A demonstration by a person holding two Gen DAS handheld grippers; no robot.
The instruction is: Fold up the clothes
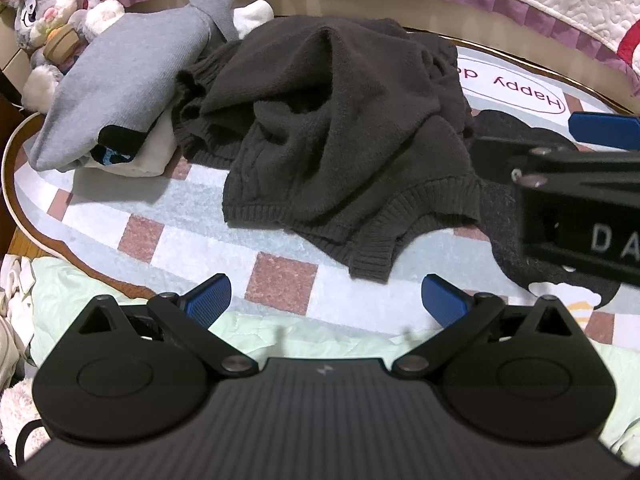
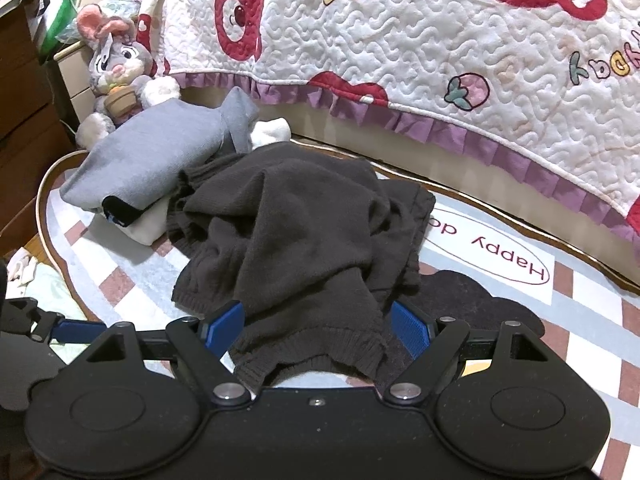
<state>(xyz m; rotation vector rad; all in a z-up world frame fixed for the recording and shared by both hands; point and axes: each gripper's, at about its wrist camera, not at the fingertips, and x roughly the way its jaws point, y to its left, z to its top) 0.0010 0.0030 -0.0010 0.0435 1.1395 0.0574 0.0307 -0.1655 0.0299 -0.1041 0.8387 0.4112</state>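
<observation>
A dark brown knitted sweater (image 1: pixel 328 120) lies crumpled in a heap on a checked rug (image 1: pixel 140 236); it also shows in the right wrist view (image 2: pixel 296 240). My left gripper (image 1: pixel 326 300) is open and empty, just short of the sweater's ribbed hem. My right gripper (image 2: pixel 318 326) is open, its blue fingers on either side of the ribbed hem, not closed on it. The right gripper's body shows at the right edge of the left wrist view (image 1: pixel 576 184).
A stack of folded clothes topped by a grey garment (image 1: pixel 128 80) sits left of the sweater. A plush rabbit (image 2: pixel 116 72) leans behind it. A bed with a quilted cover (image 2: pixel 440 40) runs along the far side. A pale green cloth (image 1: pixel 80 292) lies near me.
</observation>
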